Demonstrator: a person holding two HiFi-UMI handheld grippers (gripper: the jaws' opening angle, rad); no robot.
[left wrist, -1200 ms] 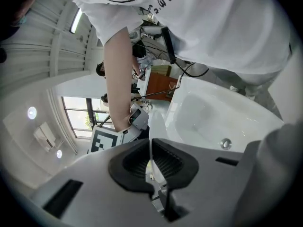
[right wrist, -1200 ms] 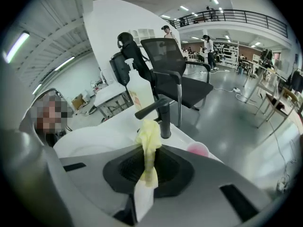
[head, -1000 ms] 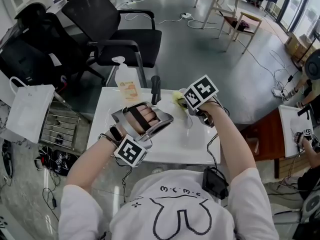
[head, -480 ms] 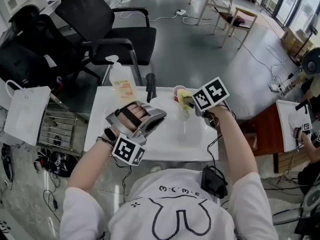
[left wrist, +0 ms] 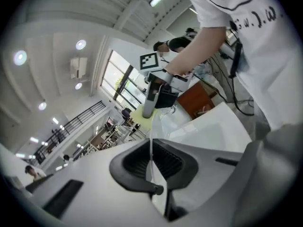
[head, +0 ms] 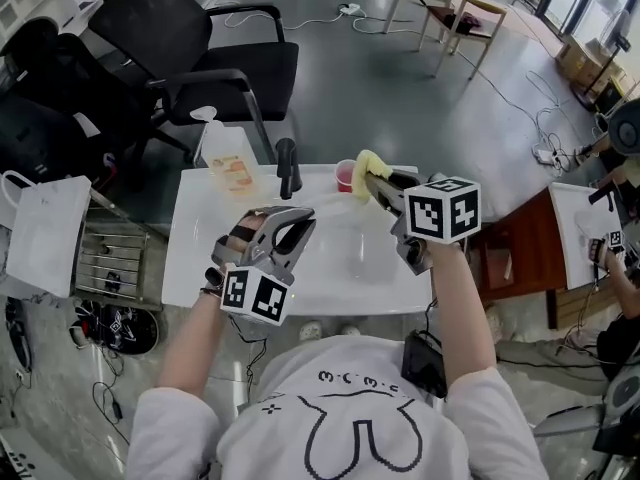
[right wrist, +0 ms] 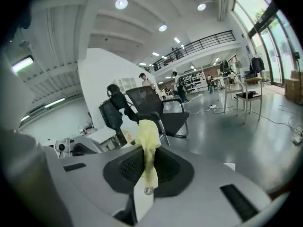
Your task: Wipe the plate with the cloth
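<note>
My left gripper is shut on the rim of a clear plate, which hangs over the white table. In the left gripper view the plate stands edge-on, its thin rim running between the closed jaws of that gripper. My right gripper is raised over the table's far side and is shut on a yellow cloth. In the right gripper view the cloth sticks up from the pinched jaws of the gripper. The cloth hangs clear of the plate.
On the table's far edge stand a pump bottle, a dark upright bottle and a pink cup. A black office chair is behind the table. A white bag and a wire rack are at the left.
My right gripper has risen and drifted right with the cloth. My left gripper has rolled, turning the plate toward its edge, and shifted a little.
</note>
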